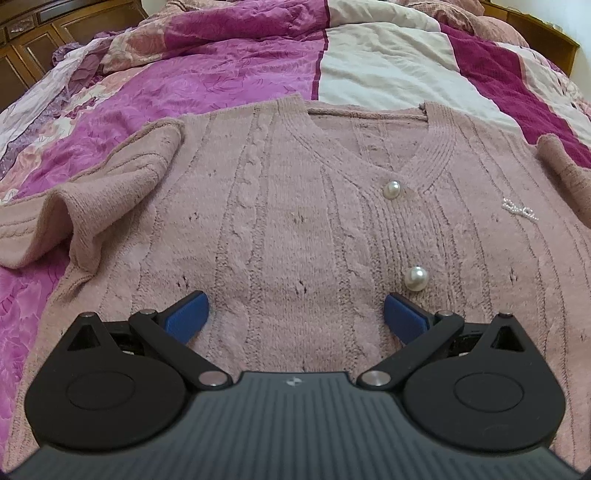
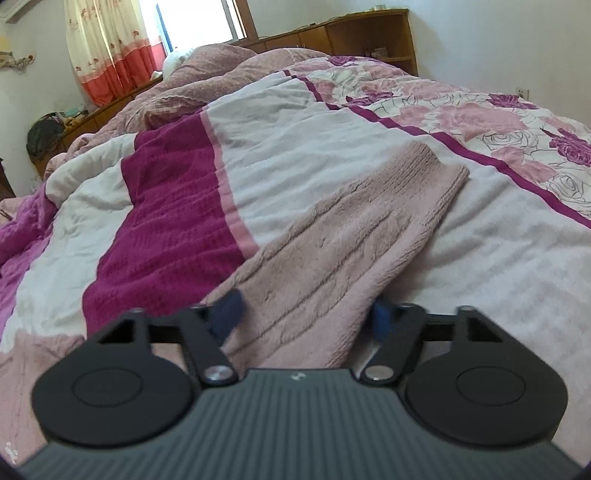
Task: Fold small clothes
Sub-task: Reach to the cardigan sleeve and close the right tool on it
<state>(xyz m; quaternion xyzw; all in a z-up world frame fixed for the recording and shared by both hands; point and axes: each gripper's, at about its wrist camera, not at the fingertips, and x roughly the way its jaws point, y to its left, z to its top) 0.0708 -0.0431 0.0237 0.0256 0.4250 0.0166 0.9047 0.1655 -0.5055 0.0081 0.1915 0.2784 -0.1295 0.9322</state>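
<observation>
A dusty-pink knitted cardigan (image 1: 295, 221) lies flat, front up, on the bed, with two pearl buttons (image 1: 391, 190) down its placket. Its left sleeve (image 1: 122, 192) is crumpled over the body's edge. My left gripper (image 1: 295, 317) hovers open just over the lower chest, blue pads wide apart, nothing between them. In the right wrist view the other sleeve (image 2: 351, 229) stretches out across the quilt. My right gripper (image 2: 306, 317) has its blue pads against both sides of that sleeve near the shoulder, and the knit bulges up between them.
The bed carries a patchwork quilt (image 2: 295, 147) of magenta, white and rose-print panels, rumpled toward the pillows. A wooden headboard shelf (image 2: 369, 33) and a curtain (image 2: 110, 48) stand behind. Dark wooden cabinets (image 1: 29, 48) line the far left side.
</observation>
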